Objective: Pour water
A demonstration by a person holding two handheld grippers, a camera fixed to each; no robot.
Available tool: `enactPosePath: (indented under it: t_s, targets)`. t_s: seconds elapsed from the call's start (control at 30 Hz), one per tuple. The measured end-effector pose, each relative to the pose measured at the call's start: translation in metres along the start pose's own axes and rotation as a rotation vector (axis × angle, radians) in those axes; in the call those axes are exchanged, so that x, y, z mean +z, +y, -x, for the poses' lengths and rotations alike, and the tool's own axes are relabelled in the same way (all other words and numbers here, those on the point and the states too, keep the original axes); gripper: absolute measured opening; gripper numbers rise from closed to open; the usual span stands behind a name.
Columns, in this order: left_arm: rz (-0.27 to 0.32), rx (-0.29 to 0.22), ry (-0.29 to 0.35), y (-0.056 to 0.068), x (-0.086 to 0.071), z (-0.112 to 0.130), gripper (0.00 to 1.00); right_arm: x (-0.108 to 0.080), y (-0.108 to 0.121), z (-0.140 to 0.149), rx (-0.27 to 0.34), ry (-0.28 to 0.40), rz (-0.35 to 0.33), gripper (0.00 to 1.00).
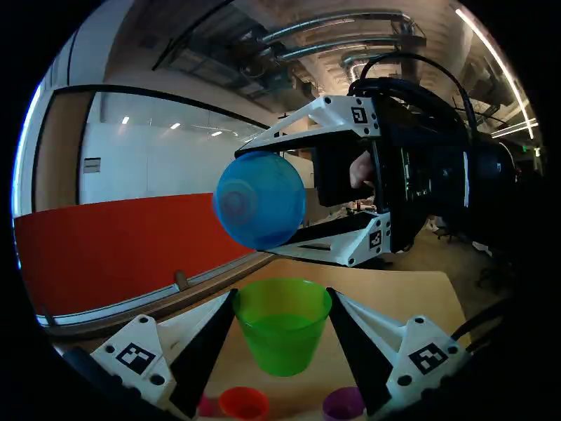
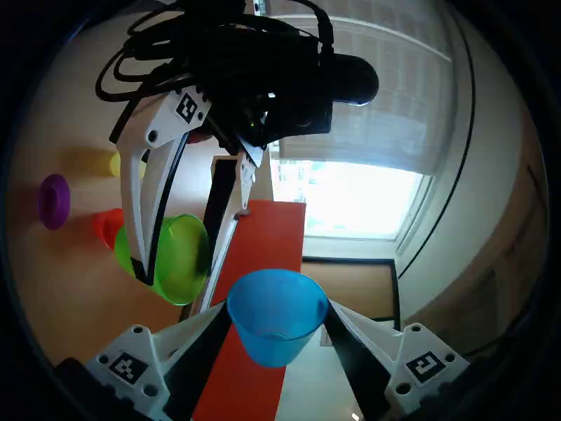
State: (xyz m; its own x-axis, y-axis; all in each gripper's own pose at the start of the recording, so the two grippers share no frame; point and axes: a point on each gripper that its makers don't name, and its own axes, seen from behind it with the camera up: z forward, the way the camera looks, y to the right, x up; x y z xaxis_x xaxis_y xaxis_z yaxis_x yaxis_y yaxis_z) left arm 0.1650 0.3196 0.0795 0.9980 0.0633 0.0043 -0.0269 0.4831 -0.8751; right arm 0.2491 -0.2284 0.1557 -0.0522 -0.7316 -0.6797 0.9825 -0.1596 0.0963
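Note:
My left gripper (image 1: 280,295) is shut on a green cup (image 1: 280,326), held upright above a wooden table (image 1: 407,295); a liquid level seems to show inside it. Just above and behind it hangs a blue cup (image 1: 259,200), tipped on its side with its base toward this camera, clamped by the right gripper (image 1: 261,202). In the right gripper view the room appears turned sideways. There my right gripper (image 2: 278,309) is shut on the blue cup (image 2: 277,316), and the left gripper (image 2: 175,270) holds the green cup (image 2: 172,259) close beyond it.
On the table below sit an orange cup (image 1: 243,403) and a purple cup (image 1: 343,405). The right gripper view also shows the purple cup (image 2: 54,200), the orange cup (image 2: 106,226) and a yellow cup (image 2: 119,165). A red partition (image 1: 119,245) runs along the table's far side.

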Motion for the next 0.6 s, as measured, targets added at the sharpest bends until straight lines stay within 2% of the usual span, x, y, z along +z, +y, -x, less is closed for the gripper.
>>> enactPosePath:
  t_s: [0.3, 0.6]
  targets:
    - [0.001, 0.000, -0.002, 0.0010, -0.0007, 0.0012, 0.90, -0.0006, 0.0023, 0.0062, 0.018, -0.009, 0.006, 0.93]
    - [-0.003, 0.001, -0.004, -0.0004, -0.0015, 0.0021, 0.90, -0.0036, 0.0014, 0.0099, 0.086, 0.002, 0.012, 0.93]
